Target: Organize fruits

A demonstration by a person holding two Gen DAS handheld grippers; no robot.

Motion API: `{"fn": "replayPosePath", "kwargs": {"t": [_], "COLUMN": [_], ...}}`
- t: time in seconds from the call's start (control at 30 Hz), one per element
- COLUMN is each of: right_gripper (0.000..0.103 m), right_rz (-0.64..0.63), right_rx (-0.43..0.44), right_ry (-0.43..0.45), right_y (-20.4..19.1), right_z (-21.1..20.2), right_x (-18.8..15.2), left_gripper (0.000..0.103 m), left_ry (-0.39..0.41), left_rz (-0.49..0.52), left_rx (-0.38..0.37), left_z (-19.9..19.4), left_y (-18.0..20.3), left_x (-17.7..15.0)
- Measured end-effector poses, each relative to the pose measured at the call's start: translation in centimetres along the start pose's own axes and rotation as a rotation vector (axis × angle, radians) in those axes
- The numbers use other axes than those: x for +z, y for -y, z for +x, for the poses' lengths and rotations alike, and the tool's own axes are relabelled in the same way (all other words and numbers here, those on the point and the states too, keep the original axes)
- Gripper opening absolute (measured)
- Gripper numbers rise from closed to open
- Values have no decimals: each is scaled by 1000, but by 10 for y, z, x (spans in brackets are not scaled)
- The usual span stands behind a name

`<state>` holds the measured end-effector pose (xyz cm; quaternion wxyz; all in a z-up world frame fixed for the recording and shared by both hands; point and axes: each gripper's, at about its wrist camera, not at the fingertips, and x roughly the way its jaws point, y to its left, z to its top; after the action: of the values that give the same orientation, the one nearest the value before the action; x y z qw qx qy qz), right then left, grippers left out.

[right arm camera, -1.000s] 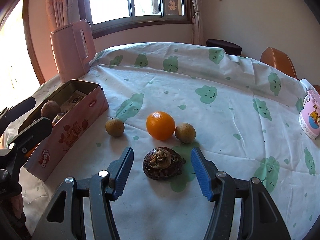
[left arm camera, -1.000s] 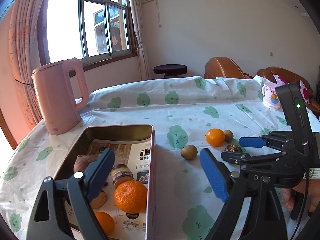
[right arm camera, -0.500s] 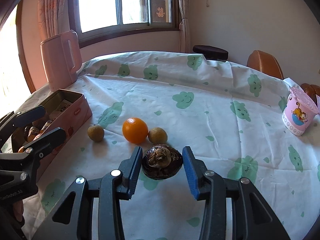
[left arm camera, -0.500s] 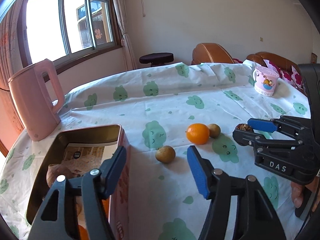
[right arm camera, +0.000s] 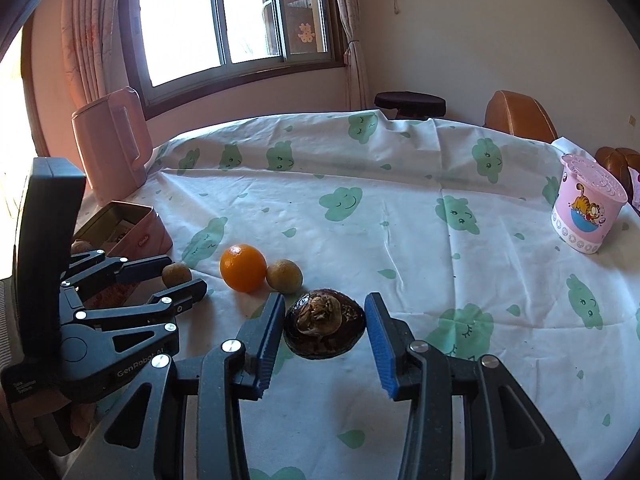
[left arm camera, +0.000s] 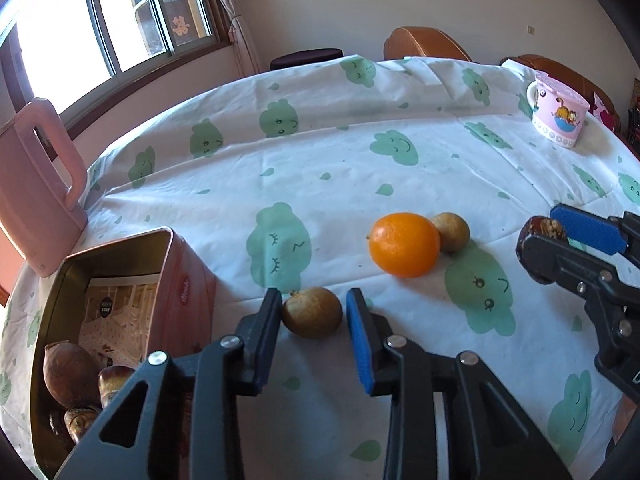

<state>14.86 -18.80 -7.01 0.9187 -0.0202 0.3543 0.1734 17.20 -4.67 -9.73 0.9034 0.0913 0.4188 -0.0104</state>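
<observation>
Tin [left arm camera: 172,280]: held approx. 4 fruits already, at your left; long axis ran away from you.
Orange [left arm camera: 403,244]: left on cloth, w/ brown fruit [left arm camera: 451,232] touching.
Dark fruit [right arm camera: 324,323]: between your right gripper [right arm camera: 322,346] pads, apart, no contact; wider than tall.
Small fruit [left arm camera: 312,312]: your left gripper [left arm camera: 312,334] straddled it, not clamped.

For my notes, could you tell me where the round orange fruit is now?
The round orange fruit lies on the tablecloth mid-table, touching a small brown fruit on its right.
</observation>
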Motion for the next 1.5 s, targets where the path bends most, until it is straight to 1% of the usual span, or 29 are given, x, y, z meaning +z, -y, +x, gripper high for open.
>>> {"fn": "replayPosePath", "kwargs": {"t": [0.1, 0.43, 0.73, 0.97, 1.5], "right_gripper": [44, 44, 44, 44, 44], "right_rz": [-13, -39, -67, -75, -74], "right_rx": [-5, 22, 14, 22, 21], "right_ry": [-4, 34, 56, 88, 159], "right_y": [-3, -7, -12, -13, -12], "right_z": [0, -7, -12, -18, -30], "right_x": [0, -1, -2, -3, -4], "left_gripper": [32, 32, 32, 32, 32], "left_ry": [7, 93, 176, 229, 297], "left_rz": [-16, -47, -85, -84, -95], "left_rx": [-10, -98, -112, -111, -100], "left_z": [-1, -21, -36, -46, -58], "left_y": [-2, 1, -4, -4, -7], "left_x": [0, -5, -8, -11, -14]}}
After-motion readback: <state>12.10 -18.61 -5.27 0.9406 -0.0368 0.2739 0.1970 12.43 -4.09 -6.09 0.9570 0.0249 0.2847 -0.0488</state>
